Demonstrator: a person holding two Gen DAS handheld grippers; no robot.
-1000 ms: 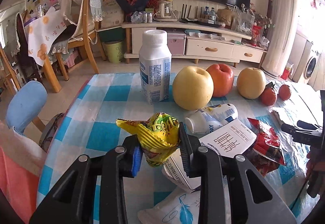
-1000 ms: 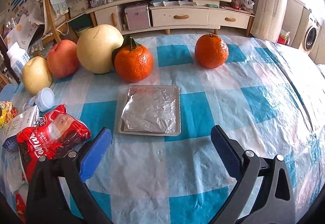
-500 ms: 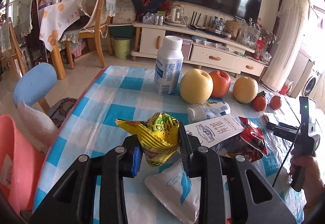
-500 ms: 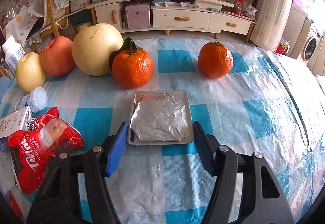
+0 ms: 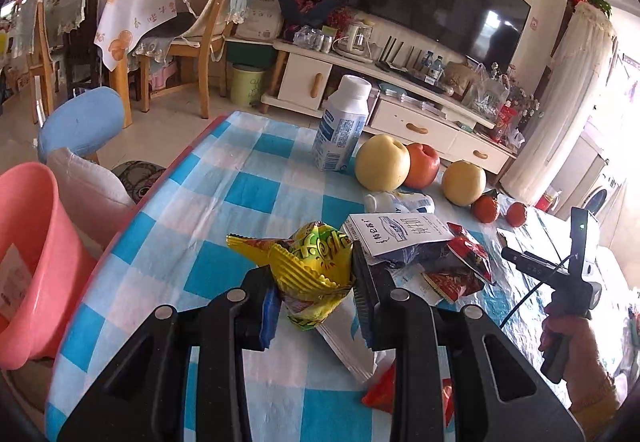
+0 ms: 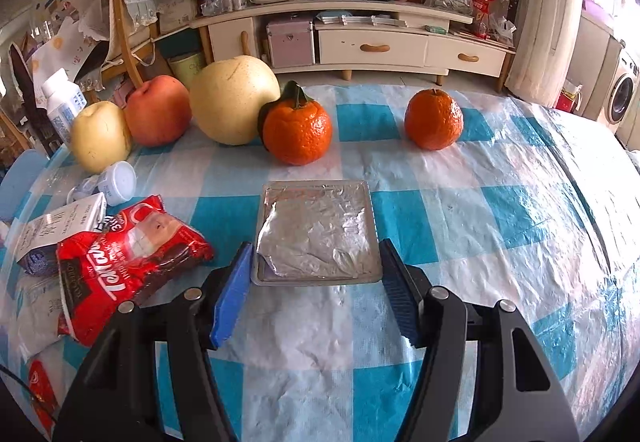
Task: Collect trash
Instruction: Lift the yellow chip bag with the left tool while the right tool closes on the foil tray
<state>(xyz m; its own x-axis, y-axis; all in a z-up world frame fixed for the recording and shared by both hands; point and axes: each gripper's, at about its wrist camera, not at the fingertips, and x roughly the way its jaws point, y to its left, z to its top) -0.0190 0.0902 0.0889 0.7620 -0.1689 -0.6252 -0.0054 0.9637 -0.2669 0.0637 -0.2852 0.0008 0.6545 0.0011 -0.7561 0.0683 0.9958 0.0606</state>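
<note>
My left gripper (image 5: pixel 316 282) is shut on a crumpled yellow snack wrapper (image 5: pixel 316 254) and holds it above the checked tablecloth (image 5: pixel 248 193), near the table's left edge. A pink plastic basin (image 5: pixel 36 242) stands beside the table at lower left. My right gripper (image 6: pixel 314 270) has its blue pads against both sides of a flat foil tray (image 6: pixel 316 230), at the tray's near end. The tray lies flat on the cloth. A red coffee-mix wrapper (image 6: pixel 128 254), a white carton (image 6: pixel 60 226) and a small tipped bottle (image 6: pixel 116 181) lie left of it.
Two oranges (image 6: pixel 298 129), two pears (image 6: pixel 234 105) and an apple (image 6: pixel 158 109) line the far side of the table, with an upright white milk bottle (image 5: pixel 344 125) at the left. A hand (image 5: pixel 568 334) holds the right gripper. A blue chair (image 5: pixel 80 121) stands off the left edge.
My left gripper has pulled back toward the table's left edge with the wrapper, and the pink basin has come into view. My right gripper's jaws closed from wide open onto the foil tray.
</note>
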